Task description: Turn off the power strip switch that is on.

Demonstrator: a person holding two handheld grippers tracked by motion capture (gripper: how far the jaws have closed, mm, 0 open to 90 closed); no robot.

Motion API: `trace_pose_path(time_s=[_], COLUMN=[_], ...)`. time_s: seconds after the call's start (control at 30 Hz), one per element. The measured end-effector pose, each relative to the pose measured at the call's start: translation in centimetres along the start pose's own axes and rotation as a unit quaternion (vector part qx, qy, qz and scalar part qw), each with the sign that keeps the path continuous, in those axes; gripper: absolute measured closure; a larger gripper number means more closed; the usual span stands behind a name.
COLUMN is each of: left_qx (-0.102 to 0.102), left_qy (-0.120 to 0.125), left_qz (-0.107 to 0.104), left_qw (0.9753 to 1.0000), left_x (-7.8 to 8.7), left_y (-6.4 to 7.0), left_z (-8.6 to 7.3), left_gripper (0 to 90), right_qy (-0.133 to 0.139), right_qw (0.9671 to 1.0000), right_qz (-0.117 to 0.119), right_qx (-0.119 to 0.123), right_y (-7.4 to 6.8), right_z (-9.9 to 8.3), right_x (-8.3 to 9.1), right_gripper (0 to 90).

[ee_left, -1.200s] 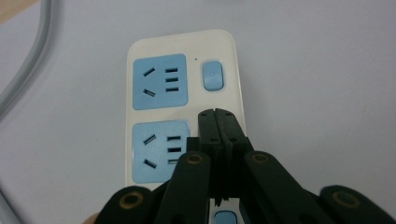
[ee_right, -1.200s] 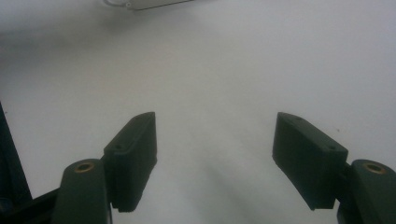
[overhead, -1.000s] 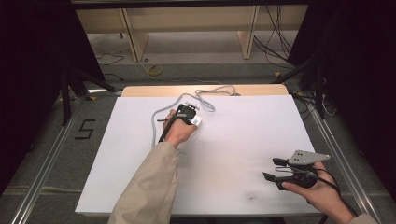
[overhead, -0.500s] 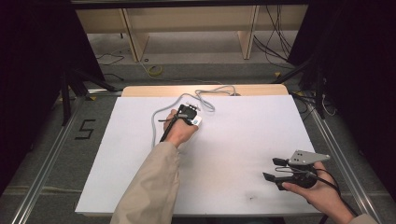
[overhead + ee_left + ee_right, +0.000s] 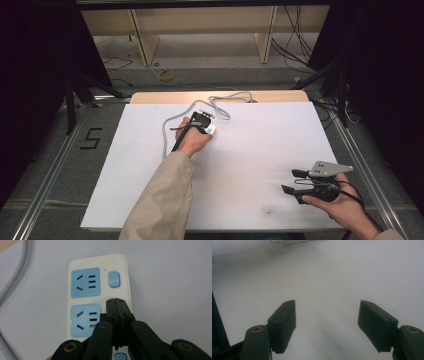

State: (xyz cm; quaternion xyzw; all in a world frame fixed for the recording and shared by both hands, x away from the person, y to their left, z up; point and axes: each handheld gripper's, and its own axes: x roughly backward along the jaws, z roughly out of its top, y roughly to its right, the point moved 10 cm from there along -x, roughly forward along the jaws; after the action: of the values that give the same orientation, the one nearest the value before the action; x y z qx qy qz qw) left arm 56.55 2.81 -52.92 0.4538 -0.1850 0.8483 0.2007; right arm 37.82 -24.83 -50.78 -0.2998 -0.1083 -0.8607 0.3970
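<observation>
The left gripper (image 5: 117, 300) is held with its fingers pressed together over the power strip (image 5: 98, 298), just beside its right edge, while the right gripper (image 5: 327, 322), fingers spread wide, is kept above bare white tabletop (image 5: 260, 150) well apart from the strip.

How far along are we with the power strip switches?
Done: the left gripper has its fingers closed and sits over the power strip, its tips beside the lower socket. In hand: it looks aimed at a blue switch; whether any was pressed, I cannot tell. Left: the right gripper waits open near the table's front edge.
</observation>
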Motion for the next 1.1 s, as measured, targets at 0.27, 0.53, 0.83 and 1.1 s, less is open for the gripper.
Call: trace_pose_path(time_s=[0.27,0.53,0.83,1.1], left_qx=[-0.002,-0.005,-0.002,-0.006], left_qy=[-0.001,-0.001,-0.001,0.0], left_qz=[-0.001,0.001,-0.003,0.0], left_qw=[1.0,1.0,1.0,1.0], left_x=[0.03,0.03,0.06,0.04], left_y=[-0.04,0.01,-0.05,-0.01], left_z=[-0.03,-0.03,-0.02,0.04], left_gripper=[90.0,90.0,90.0,90.0], right_qy=[-0.001,-0.001,0.0,0.0], right_qw=[1.0,1.0,1.0,1.0], right_qz=[0.001,0.001,0.0,0.001], right_qx=[0.001,0.002,0.001,0.0], right_y=[-0.02,-0.06,-0.01,-0.03], right_z=[-0.01,-0.01,0.02,0.02], right_x=[-0.02,-0.01,-0.03,0.03], right_gripper=[31.2,31.2,31.2,31.2])
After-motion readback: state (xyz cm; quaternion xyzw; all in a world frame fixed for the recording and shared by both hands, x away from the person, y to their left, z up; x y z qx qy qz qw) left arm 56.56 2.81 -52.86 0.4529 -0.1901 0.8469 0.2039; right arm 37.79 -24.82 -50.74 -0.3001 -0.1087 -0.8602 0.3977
